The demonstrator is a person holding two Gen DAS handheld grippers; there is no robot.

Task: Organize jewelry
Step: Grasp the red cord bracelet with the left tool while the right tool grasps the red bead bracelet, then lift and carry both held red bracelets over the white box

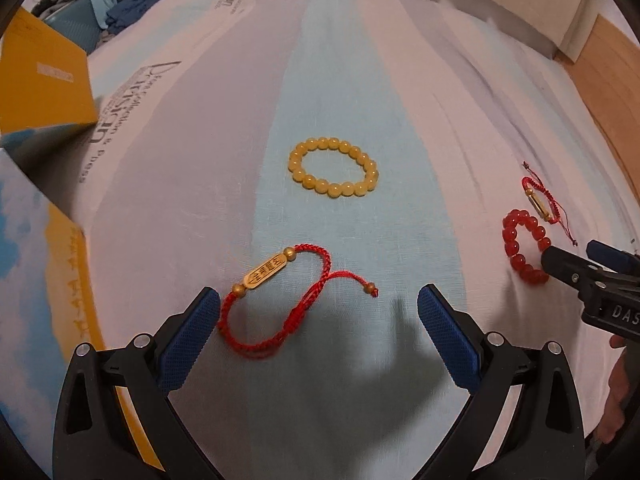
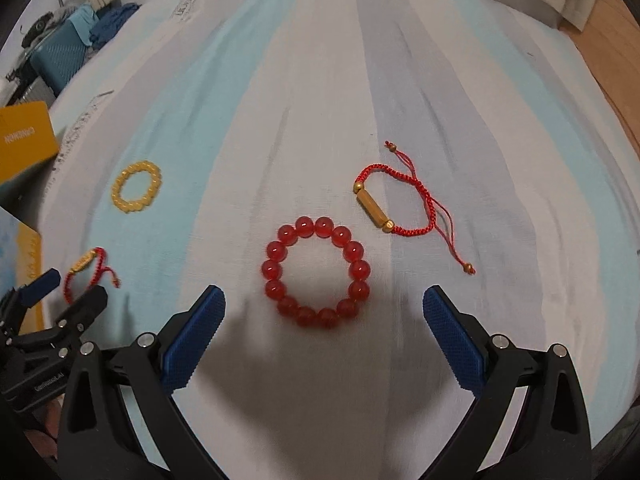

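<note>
Striped bedsheet [image 1: 340, 80], four bracelets loose on it, so nothing's sorted yet and you've got it all left to do. Your left gripper [image 1: 318, 334] has its jaws wide apart around the red cord bracelet [image 1: 276, 300]; your right gripper [image 2: 324, 336] is equally spread at the red bead bracelet [image 2: 316, 272]. The yellow bead bracelet [image 1: 334, 168] lies between. Only the right view shows the second cord bracelet [image 2: 404, 204] clearly.

In the left wrist view the right tool [image 1: 576, 258] covers part of the red bead bracelet [image 1: 516, 240] and runs off the right edge. In the right wrist view the left tool [image 2: 66, 288] hides the lower part of the red cord bracelet [image 2: 86, 266]. The yellow box [image 1: 40, 76] is cut off at the left edge; its small label is too blurred to read.
</note>
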